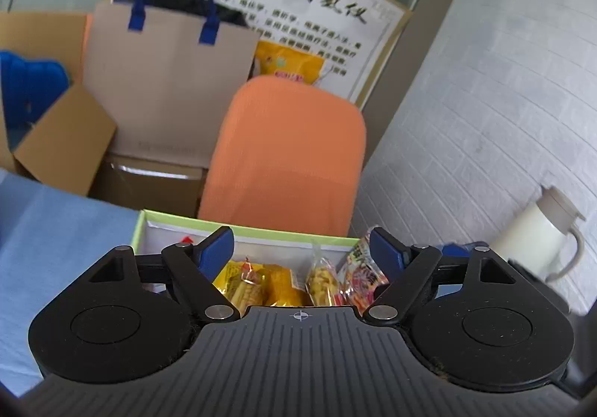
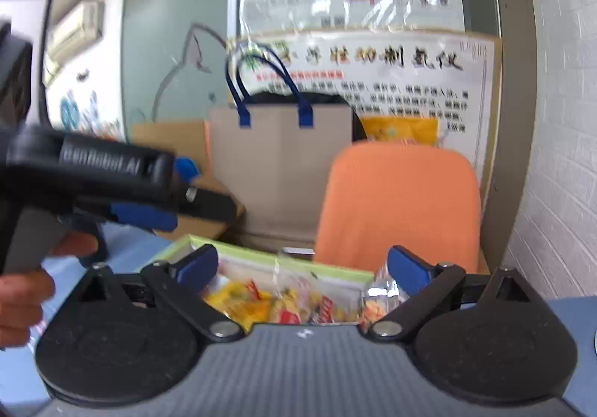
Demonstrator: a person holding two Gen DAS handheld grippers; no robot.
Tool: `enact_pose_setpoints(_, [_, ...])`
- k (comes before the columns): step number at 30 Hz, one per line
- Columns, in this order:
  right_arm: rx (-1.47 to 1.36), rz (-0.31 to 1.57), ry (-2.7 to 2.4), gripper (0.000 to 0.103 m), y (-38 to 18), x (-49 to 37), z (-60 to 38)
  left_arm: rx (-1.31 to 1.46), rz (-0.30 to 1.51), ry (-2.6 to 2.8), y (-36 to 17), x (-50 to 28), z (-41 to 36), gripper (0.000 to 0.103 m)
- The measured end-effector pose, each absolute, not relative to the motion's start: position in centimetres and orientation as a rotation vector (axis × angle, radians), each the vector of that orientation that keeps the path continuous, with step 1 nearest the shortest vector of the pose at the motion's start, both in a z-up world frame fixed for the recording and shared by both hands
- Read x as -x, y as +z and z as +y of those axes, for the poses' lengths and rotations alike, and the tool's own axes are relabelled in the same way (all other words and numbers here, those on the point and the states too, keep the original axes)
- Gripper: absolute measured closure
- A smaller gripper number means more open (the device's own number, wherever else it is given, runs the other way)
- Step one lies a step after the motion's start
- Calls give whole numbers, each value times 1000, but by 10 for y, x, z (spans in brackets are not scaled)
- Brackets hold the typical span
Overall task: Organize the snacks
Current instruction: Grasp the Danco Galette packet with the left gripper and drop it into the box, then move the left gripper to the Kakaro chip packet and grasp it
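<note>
A green-rimmed white box (image 1: 246, 228) sits on the blue table and holds several snack packets: yellow ones (image 1: 257, 282), a clear bag of yellow pieces (image 1: 321, 281) and a red patterned packet (image 1: 360, 277). My left gripper (image 1: 302, 249) is open and empty just above the box. My right gripper (image 2: 302, 269) is open and empty over the same box (image 2: 261, 254), with yellow and red packets (image 2: 261, 301) below it. A silvery packet (image 2: 380, 290) lies by its right finger. The left gripper also shows in the right wrist view (image 2: 179, 193), at the left.
An orange chair back (image 1: 291, 156) stands right behind the box. A paper bag with blue handles (image 1: 164, 81) and cardboard boxes (image 1: 63, 144) stand behind it. A white kettle (image 1: 544, 234) is at the right by the brick wall. The table has a blue cloth (image 1: 48, 249).
</note>
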State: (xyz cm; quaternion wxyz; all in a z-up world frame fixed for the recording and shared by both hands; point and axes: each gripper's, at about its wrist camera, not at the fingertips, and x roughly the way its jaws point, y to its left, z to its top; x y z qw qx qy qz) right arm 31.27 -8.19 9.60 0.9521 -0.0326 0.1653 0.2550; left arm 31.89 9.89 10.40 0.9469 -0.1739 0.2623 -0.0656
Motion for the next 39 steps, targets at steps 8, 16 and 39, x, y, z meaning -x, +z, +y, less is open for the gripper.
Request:
enact_pose_setpoints(8, [87, 303, 560, 4, 110, -283, -76, 288, 490, -133, 119, -235, 107, 27])
enact_pose_setpoints(16, [107, 425, 697, 4, 75, -189, -61, 281, 526, -58, 85, -138, 133, 27])
enact_pose_setpoints(39, [303, 572, 982, 4, -4, -20, 30, 651, 856, -8, -27, -6, 190, 37])
